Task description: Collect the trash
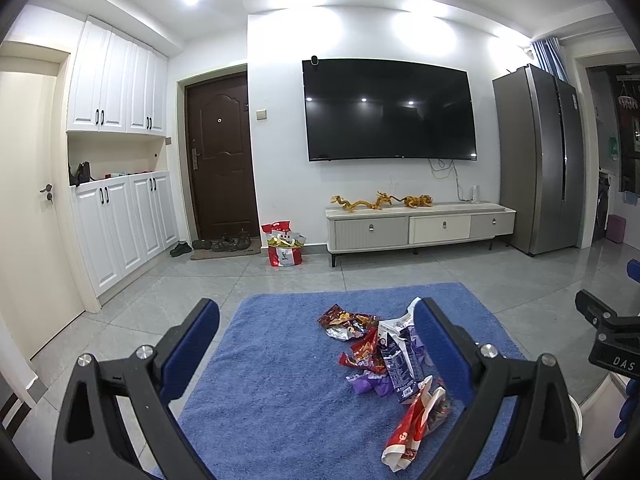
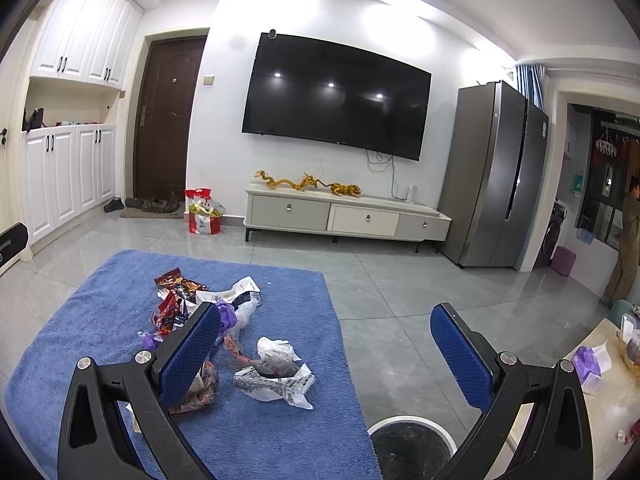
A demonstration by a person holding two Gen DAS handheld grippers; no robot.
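Wrappers (image 1: 376,348) on rug (image 1: 272,360), bin (image 2: 412,446) only beside right tool (image 2: 326,332)

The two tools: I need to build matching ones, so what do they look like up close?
Both the left tool and right tool have black angular plastic frames with triangular cutouts, silver round bolts at the joints, and two flat fingers faced with blue textured pads. No cables or sleeves show.

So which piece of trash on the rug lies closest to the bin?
The crumpled white printed wrapper, at the rug's near right, by the bin. The red and purple wrappers lie farther left.
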